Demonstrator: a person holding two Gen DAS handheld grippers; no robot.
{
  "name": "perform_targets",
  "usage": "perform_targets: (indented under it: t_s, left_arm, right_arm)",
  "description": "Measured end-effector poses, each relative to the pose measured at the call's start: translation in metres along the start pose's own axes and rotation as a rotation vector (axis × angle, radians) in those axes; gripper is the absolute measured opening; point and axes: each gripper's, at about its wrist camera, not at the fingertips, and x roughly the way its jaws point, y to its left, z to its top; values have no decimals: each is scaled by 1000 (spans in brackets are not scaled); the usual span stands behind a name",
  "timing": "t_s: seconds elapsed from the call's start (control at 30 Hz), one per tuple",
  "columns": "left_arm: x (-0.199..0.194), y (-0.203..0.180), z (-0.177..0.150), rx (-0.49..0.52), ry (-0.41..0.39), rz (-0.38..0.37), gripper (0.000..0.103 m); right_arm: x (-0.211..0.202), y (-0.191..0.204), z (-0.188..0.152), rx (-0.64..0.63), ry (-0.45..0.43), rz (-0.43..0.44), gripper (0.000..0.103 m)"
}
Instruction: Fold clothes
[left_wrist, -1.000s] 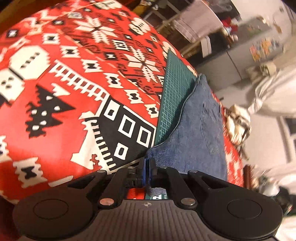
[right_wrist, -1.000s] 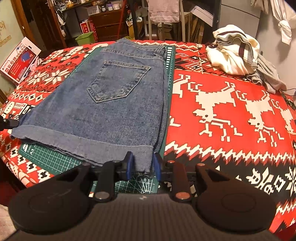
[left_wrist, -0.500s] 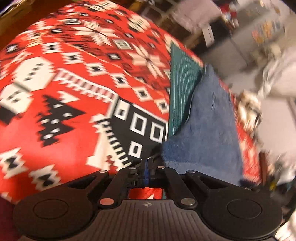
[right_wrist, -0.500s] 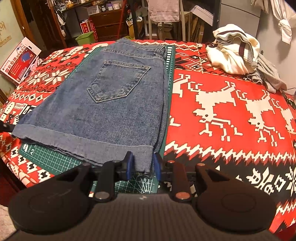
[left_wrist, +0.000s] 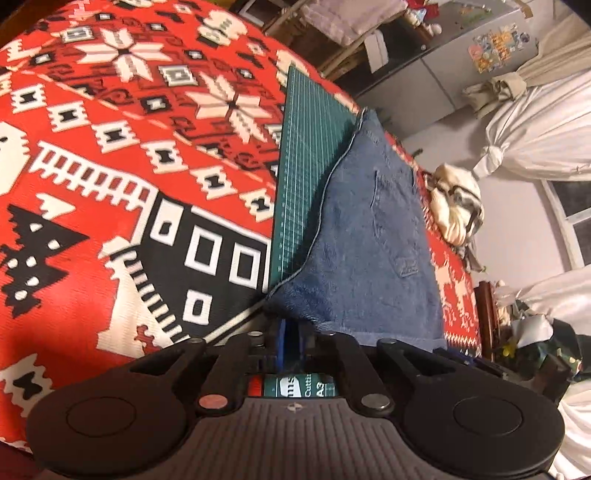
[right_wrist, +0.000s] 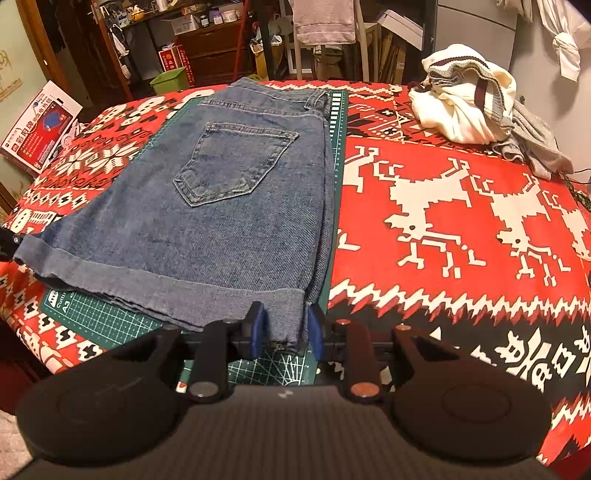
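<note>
Blue denim shorts (right_wrist: 221, 206) lie flat, back pocket up, on a green cutting mat (right_wrist: 110, 314), with the rolled hem nearest me. My right gripper (right_wrist: 284, 328) is open, and the hem's right corner sits between its blue fingers (right_wrist: 256, 325) without being pinched. My left gripper (left_wrist: 295, 332) is at the hem's left corner, its fingers a narrow gap apart and the denim edge (left_wrist: 295, 310) at their tips. In the right wrist view only a black tip of the left gripper (right_wrist: 7, 243) shows, beside that corner.
A red, white and black patterned tablecloth (right_wrist: 443, 206) covers the table. A heap of cream and grey knitwear (right_wrist: 476, 103) lies at the far right. A red and white box (right_wrist: 33, 133) leans off the table's left side. Shelves and furniture stand behind.
Half a second ago the left gripper's fingers were pressed together just left of the hem corner. Now they stand slightly apart at the corner. The right gripper and the shorts have not moved.
</note>
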Motion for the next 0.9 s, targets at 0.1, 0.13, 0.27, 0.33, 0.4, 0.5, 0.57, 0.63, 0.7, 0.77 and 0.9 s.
perform_targets:
  t_s: [0.1,0.13,0.27,0.33,0.4,0.5,0.57,0.63,0.7,0.77,0.9]
  left_arm:
    - [4,-3,0,7,15,2,6]
    - [5,-4,0,11,14,11,8]
    - [11,-12,3,44,4,102,12]
    - [14,-19,3,80,-2,145,8]
    - [16,-28,0,152,-21,227,1]
    - [13,-33,-8,236,-58,313,1]
    - [7,-29,-12,238,-73,316,1]
    - [1,-19,-12,189,-73,273,0]
    - [-2,-13,-10,133,-68,218,0]
    - [-2,-6,-4,58,-44,138,0]
    - [-5,2,5,-66,-23,-12,3]
  right_arm:
    - [0,0,0,4,-1,1,30]
    - [0,0,0,5,-1,0,30]
    - [0,1,0,3,-3,0,31]
    - [0,0,0,3,-4,-1,32]
    - [0,1,-1,3,-4,0,32]
    - [0,0,-1,5,-4,1,33]
    - [0,0,-1,7,-4,1,33]
    - [0,0,-1,9,-4,1,34]
    - [0,0,-1,11,-3,1,34]
    - [0,0,-1,11,-2,1,34]
    - [0,1,-1,13,-1,-1,34]
